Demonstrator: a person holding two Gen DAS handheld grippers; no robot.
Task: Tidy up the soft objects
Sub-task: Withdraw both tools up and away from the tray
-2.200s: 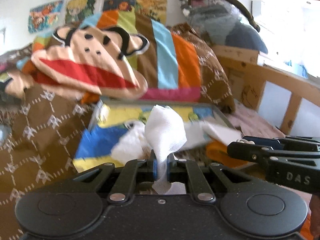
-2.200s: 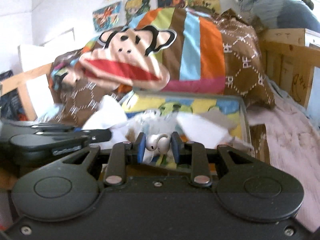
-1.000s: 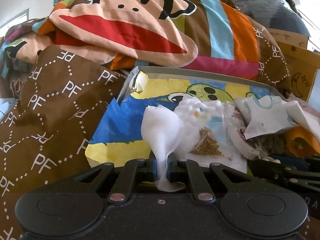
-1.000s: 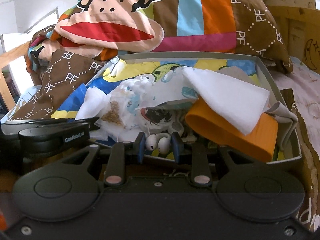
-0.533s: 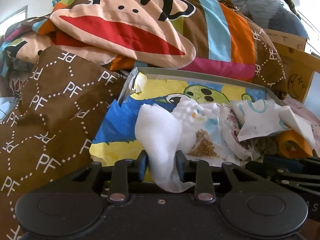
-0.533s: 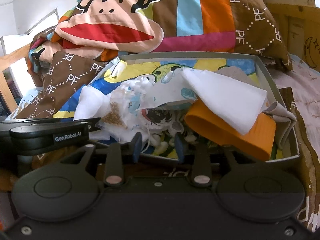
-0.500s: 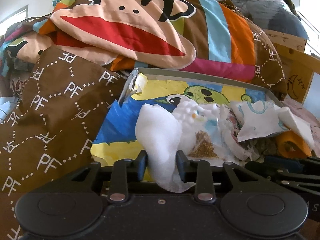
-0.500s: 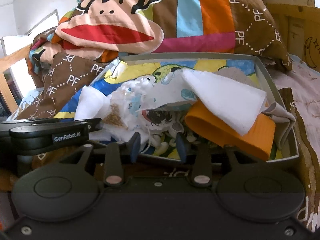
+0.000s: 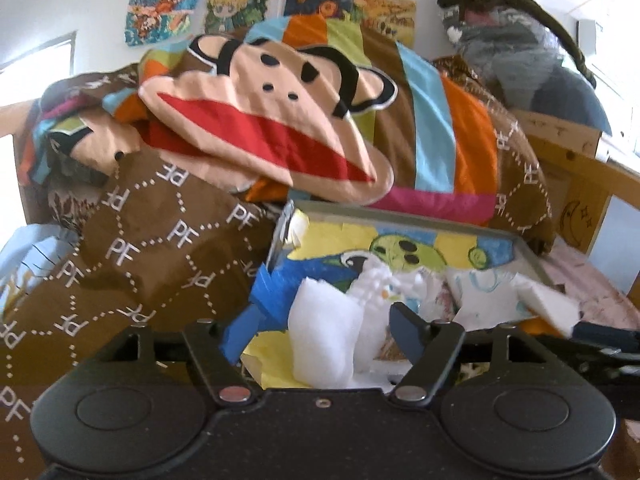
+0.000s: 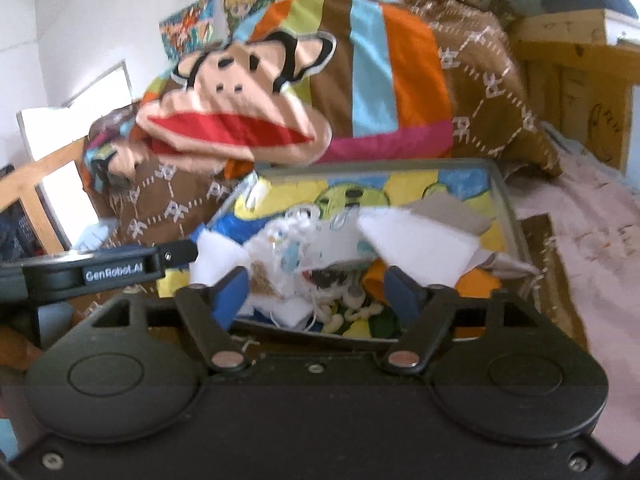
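Observation:
A grey tray (image 9: pixel 400 216) with a bright cartoon lining lies on the bed, full of soft scraps. A white wad of soft cloth (image 9: pixel 320 320) rests at its near edge. My left gripper (image 9: pixel 324 332) straddles the wad with its jaws opening, and the pads stand clear of it. My right gripper (image 10: pixel 316 292) is also opening above a small white toy (image 10: pixel 334 320) that lies loose in the tray (image 10: pixel 508 216). A white foam sheet (image 10: pixel 420 248) lies over an orange piece (image 10: pixel 476 280). The left gripper (image 10: pixel 100 272) shows at the left of the right wrist view.
A crumpled monkey-face duvet (image 9: pixel 280 128) is heaped behind and to the left of the tray. A wooden bed frame (image 9: pixel 580 184) runs along the right, with a grey plush (image 9: pixel 520 52) on top. A pink sheet (image 10: pixel 580 240) lies right of the tray.
Both grippers have opened. The left let go of the white wad and the right let go of the small white toy. Both have risen and drawn back from the tray.

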